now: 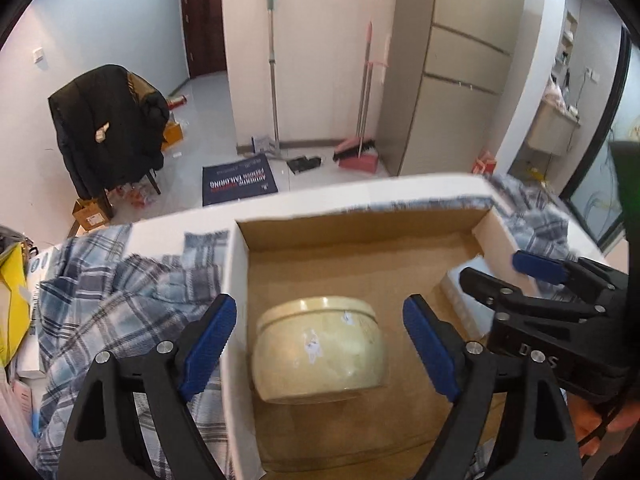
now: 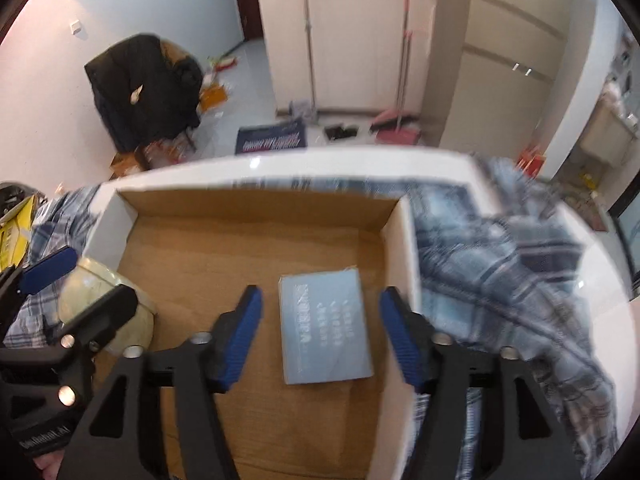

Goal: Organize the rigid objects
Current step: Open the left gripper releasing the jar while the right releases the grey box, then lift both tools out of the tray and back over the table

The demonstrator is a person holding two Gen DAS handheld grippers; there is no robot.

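Observation:
A shallow cardboard box (image 1: 360, 236), white outside and brown inside, lies on a plaid cloth. A cream round tin (image 1: 320, 348) sits on the box floor at its left side. My left gripper (image 1: 316, 344) is open, its blue pads (image 1: 210, 340) standing apart from the tin on either side. A flat blue-grey packet (image 2: 324, 328) lies on the box floor by the right wall (image 2: 404, 248). Above it my right gripper (image 2: 322, 336) is open, its pads clear of the packet. The left wrist view shows the right gripper (image 1: 508, 276) at the right; the tin (image 2: 100, 284) and left gripper (image 2: 76, 292) show in the right wrist view.
The blue-and-white plaid cloth (image 1: 120, 300) covers a white table (image 2: 280, 164) around the box. A yellow item (image 1: 12, 300) lies at the far left. Beyond the table stand a chair with a black jacket (image 1: 108, 120), a mop (image 1: 274, 80), a pink broom and dustpan (image 1: 360, 152).

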